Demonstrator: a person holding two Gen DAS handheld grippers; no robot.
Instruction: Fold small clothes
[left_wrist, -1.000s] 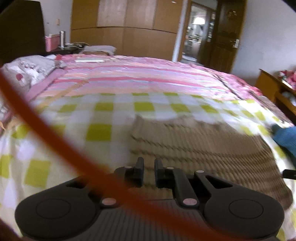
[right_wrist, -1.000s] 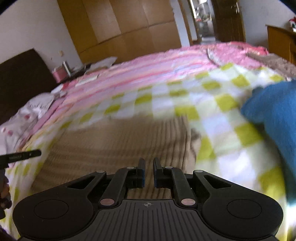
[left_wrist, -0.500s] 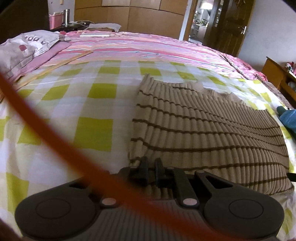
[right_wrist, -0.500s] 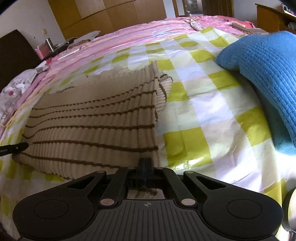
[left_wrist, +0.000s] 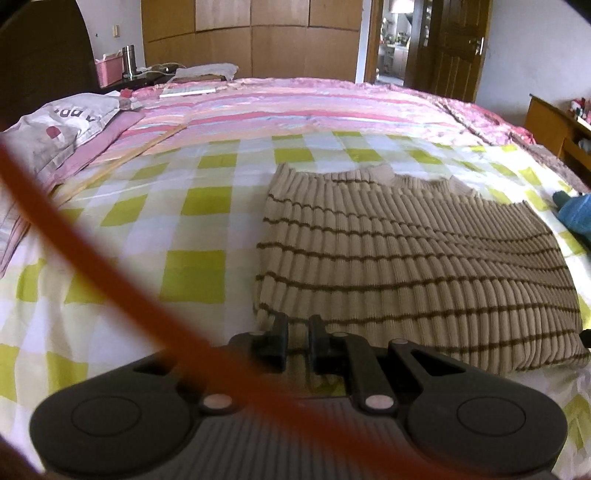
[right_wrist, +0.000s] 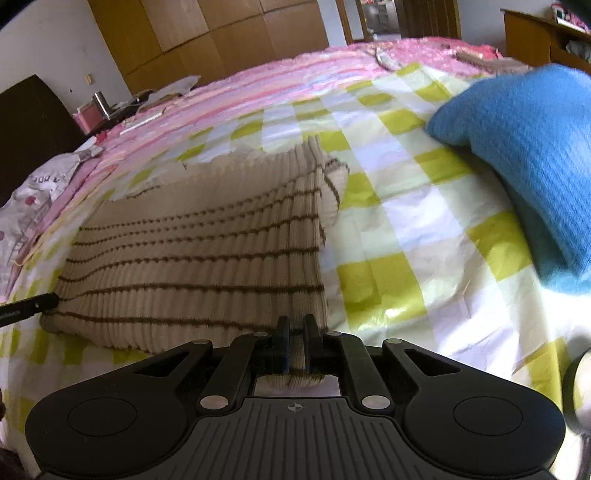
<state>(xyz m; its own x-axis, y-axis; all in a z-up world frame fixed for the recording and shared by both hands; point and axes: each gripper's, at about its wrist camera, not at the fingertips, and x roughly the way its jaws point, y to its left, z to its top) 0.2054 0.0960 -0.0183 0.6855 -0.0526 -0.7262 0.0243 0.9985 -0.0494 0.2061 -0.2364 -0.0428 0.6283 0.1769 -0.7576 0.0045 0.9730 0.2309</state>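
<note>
Blue knit (right_wrist: 532, 155) fuller at right wrist

Big bed (left_wrist: 110, 288) w/ green-check sheet, wooden wardrobe (left_wrist: 251, 37) behind, dark door (left_wrist: 454, 44) open, daylight, white walls.

Left gripper (left_wrist: 297, 338) jaws nearly closed; right gripper (right_wrist: 294, 338) jaws opening; both angled downward.

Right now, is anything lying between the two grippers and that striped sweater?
Nothing visible. The left gripper and right gripper each have the sweater's near edge between their fingers; the right's jaws are opening. The blue knit lies aside.
</note>
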